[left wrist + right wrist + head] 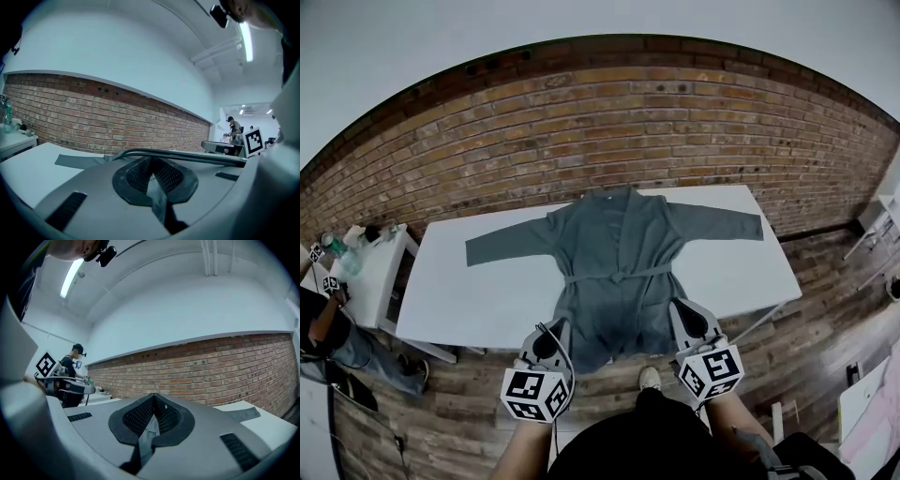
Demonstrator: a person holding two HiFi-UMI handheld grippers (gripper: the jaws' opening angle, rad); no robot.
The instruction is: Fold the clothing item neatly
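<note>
Gripping the near hem at its left corner, the left tongs (558,328) are clenched on the robe (619,253). Their own view shows a strip of grey cloth nipped between the pads (138,174). Out past these tongs, further to the left and ahead, the left sleeve (506,246) lies flat across the white table (469,309).

Between the two tongs the hem sags a little and seems to reach just past the near table edge. From there the body of the robe runs straight ahead, away from both tongs, past the tied belt (619,275) to the collar (609,195) at the far edge by the brick wall (600,122). That hem-to-collar line is the long axis, and it points dead forward from the tongs.

The right tongs (680,307) are likewise clamped on cloth at the right hem corner, with a grey fold caught between the pads (166,416) in their own view. The right sleeve (722,225) stretches ahead and off to the right of them.

Neither hand is nearer, since both sit at the same end of the robe, one per corner. Any fold made from this grip would likely carry the hem forward along that axis toward the collar. Both corners need to travel evenly, or the edge will skew.
</note>
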